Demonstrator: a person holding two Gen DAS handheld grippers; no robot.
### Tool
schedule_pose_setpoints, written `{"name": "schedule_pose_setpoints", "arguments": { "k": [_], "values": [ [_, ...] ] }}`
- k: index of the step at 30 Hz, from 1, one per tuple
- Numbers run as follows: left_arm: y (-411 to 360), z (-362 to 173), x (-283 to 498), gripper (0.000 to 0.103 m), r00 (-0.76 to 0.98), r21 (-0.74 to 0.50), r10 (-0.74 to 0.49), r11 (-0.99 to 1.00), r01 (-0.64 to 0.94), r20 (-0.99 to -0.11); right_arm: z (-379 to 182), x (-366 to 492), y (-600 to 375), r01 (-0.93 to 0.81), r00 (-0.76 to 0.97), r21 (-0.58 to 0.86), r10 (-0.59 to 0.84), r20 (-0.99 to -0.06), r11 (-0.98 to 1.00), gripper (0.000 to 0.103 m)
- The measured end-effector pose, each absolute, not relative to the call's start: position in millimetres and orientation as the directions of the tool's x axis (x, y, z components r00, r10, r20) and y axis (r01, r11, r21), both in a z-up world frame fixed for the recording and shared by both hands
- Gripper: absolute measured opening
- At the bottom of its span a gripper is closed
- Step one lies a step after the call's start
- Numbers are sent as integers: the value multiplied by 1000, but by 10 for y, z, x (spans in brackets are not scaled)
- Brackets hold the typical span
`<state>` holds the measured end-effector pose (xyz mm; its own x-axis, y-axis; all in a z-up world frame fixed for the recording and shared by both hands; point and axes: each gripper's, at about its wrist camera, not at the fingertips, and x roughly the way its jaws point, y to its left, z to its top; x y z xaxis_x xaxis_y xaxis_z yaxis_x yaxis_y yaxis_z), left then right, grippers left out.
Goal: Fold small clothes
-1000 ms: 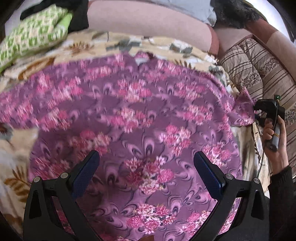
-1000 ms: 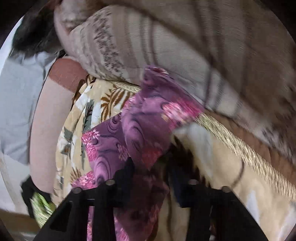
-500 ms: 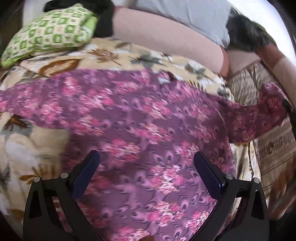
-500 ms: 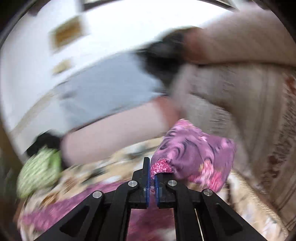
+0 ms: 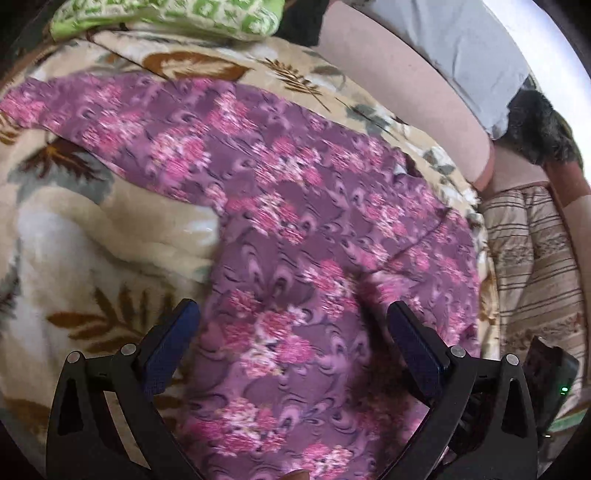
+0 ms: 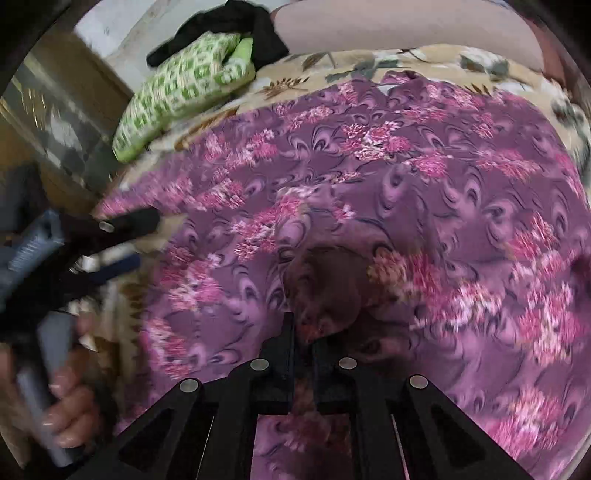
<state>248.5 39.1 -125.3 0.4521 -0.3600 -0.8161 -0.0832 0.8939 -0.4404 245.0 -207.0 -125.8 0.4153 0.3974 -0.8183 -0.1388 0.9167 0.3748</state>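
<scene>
A purple top with pink flowers (image 5: 295, 229) (image 6: 424, 177) lies spread on a beige leaf-print blanket (image 5: 92, 251). Its left sleeve (image 5: 92, 107) stretches out flat. The right sleeve (image 6: 321, 280) is folded over onto the body. My right gripper (image 6: 306, 336) hangs just above that sleeve's end; its jaws are opening, a narrow gap shows, and the cloth still lies between them. My left gripper (image 5: 291, 310) stands open over the top's lower left part with nothing pinched. It also shows in the right wrist view as the left gripper (image 6: 125, 240), held by a hand (image 6: 66, 406).
A green patterned pillow (image 6: 184, 85) and a black cloth (image 6: 221, 29) lie at the blanket's far left corner. A pink bolster (image 5: 399, 81) runs along the back. A striped cushion (image 5: 532, 258) borders the right side.
My right gripper has swung the right sleeve from the striped cushion side over onto the top's body, and its jaws have parted slightly. The left gripper has slid left, still open.
</scene>
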Motion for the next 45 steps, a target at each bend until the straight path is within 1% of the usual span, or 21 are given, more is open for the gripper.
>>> {"name": "schedule_pose_setpoints", "arguments": {
  "k": [1,2,3,4,8,11,14,18,20,21,22,24,27,28,32,33,37,40,42,44,45],
  "values": [
    [380,-1249,2481,102,452,-456,-377,887,-75,-809,-1206,2356,-2072,-150,420,393,419,-805,907,31],
    [364,-1241,2480,102,452,-466,-389,882,-68,-803,-1152,2242,-2122,-151,441,427,447,-778,892,62],
    [342,-1227,2489,102,450,-469,-395,881,-62,-801,-1143,2037,-2191,-143,470,449,460,-754,882,83],
    [307,-1205,2493,102,449,-468,-399,882,-50,-800,-1125,1878,-2273,-132,502,468,466,-728,874,88],
    [75,-1130,2547,102,441,-415,-372,910,1,-816,-1038,1533,-2575,-39,566,436,379,-732,899,88],
    [-275,-1041,2531,102,437,-348,-352,933,92,-828,-978,1593,-3033,174,632,356,173,-755,918,88],
    [-713,-1007,2420,102,473,-221,-290,955,198,-832,-876,1874,-3408,293,633,326,73,-771,899,87],
    [-1192,-1159,2336,101,476,-116,-255,946,301,-842,-783,2291,-3760,296,639,389,122,-759,872,80],
    [-1391,-1323,2347,93,493,-18,-181,948,318,-851,-875,2307,-3865,290,638,457,186,-747,841,80],
    [-1462,-1433,2379,84,485,29,-140,946,323,-863,-976,2290,-3912,284,631,518,250,-735,807,80],
    [-1490,-1526,2416,68,470,53,-110,945,321,-876,-1059,2224,-3969,284,625,565,297,-722,775,79],
    [-1412,-1644,2471,57,441,21,-119,954,301,-890,-1231,2182,-4036,304,604,638,375,-703,707,63],
    [-1174,-1529,2418,11,469,-91,-207,962,258,-859,-1387,2307,-4002,325,569,618,374,-732,716,52],
    [-1080,-1472,2393,10,476,-122,-226,963,239,-850,-1415,2346,-3990,328,564,614,373,-737,718,48],
    [-653,-1295,2229,7,475,-328,-350,935,133,-807,-1446,2441,-3916,334,560,583,342,-754,740,11],
    [-527,-1250,2104,7,484,-401,-400,910,107,-779,-1424,2412,-3910,326,569,581,336,-751,746,8],
    [-232,-1312,1696,7,521,-444,-379,896,0,-765,-1311,2414,-3718,221,575,607,401,-713,763,8],
    [-177,-1648,1627,9,381,-444,-387,893,-70,-839,-1448,2505,-3388,183,475,515,383,-792,837,8],
    [-118,-1635,1559,11,374,-480,-419,874,-81,-827,-1568,2523,-3339,205,427,491,374,-823,847,8],
    [-125,-1436,1481,17,422,-452,-400,892,-26,-814,-1588,2465,-3406,220,426,506,385,-819,834,8],
    [-115,-1307,1423,27,456,-444,-397,896,5,-796,-1533,2416,-3446,221,436,510,383,-814,831,9]
  ]
}}
